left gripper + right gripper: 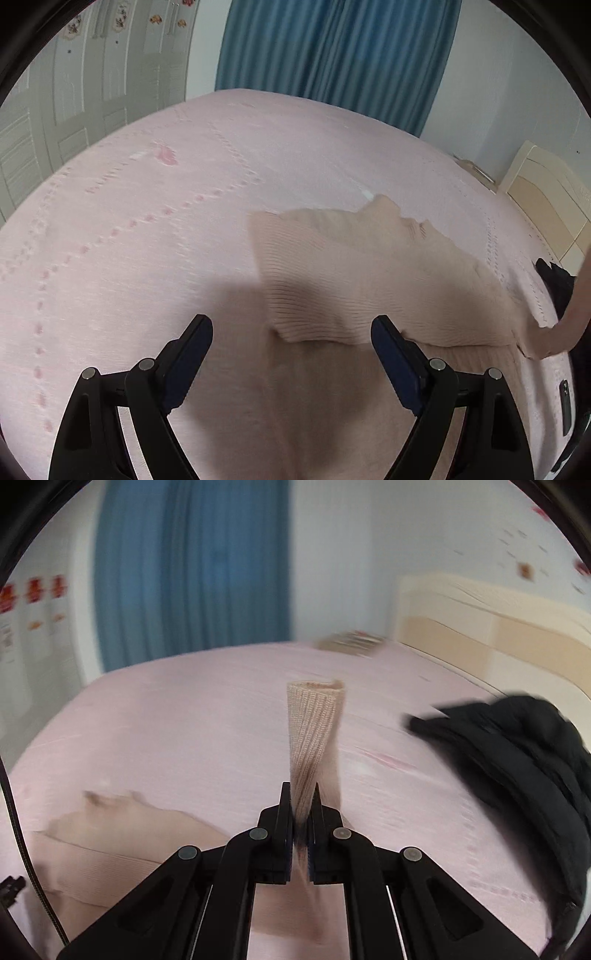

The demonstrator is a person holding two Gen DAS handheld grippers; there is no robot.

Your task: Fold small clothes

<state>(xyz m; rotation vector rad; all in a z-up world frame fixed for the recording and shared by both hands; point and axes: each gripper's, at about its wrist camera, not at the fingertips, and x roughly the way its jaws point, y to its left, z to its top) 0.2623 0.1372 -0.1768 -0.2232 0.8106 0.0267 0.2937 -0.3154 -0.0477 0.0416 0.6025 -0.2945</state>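
While pinching a ribbed beige strip of the knit top [314, 734] upright between pressed-together tips, right tongs [301, 794] over pink quilted bedspread [184, 720]. Left tongs [291, 332] spread wide, gripping nothing, top's [369, 273] hem just ahead. Rumpled black garment [517, 760] off right; blue curtain [332, 55] beyond.

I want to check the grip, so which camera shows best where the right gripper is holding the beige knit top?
The right wrist view: the right gripper is shut on a twisted strip of the beige knit top. The left wrist view shows the top's body on the bed, not the grip.
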